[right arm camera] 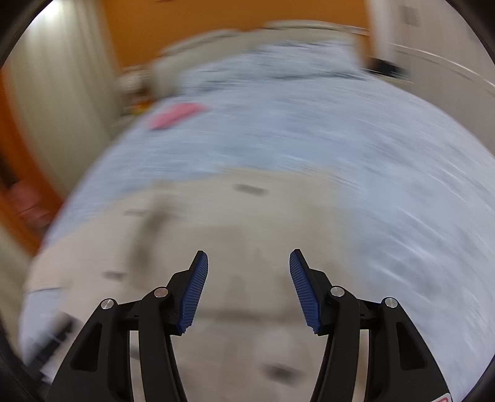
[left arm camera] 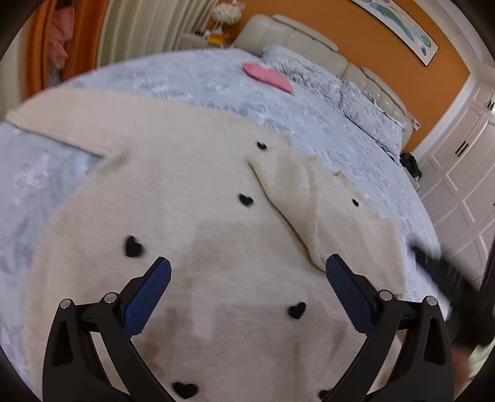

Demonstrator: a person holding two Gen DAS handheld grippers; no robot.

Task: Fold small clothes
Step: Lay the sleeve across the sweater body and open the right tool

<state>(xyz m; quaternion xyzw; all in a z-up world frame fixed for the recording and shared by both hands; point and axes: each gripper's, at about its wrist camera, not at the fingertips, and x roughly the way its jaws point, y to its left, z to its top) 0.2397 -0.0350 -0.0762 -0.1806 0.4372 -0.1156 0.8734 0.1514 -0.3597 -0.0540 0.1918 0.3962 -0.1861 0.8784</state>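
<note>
A cream knitted sweater [left arm camera: 191,191] with small black hearts lies spread on a blue-grey bedspread [left arm camera: 173,77]. One sleeve stretches out to the far left, and the right sleeve [left arm camera: 306,201] is folded across the body. My left gripper [left arm camera: 247,269] is open and empty, hovering over the sweater's lower middle. My right gripper [right arm camera: 249,263] is open and empty above the sweater [right arm camera: 241,222]; that view is heavily motion-blurred. The blurred dark shape at the right edge of the left wrist view [left arm camera: 439,272] looks like the right gripper.
A pink folded item [left arm camera: 267,75] lies further up the bed, also in the right wrist view [right arm camera: 176,114]. Pillows [left arm camera: 355,96] and a cream headboard [left arm camera: 294,37] are at the far end. White wardrobes [left arm camera: 464,160] stand to the right, curtains [left arm camera: 136,27] to the left.
</note>
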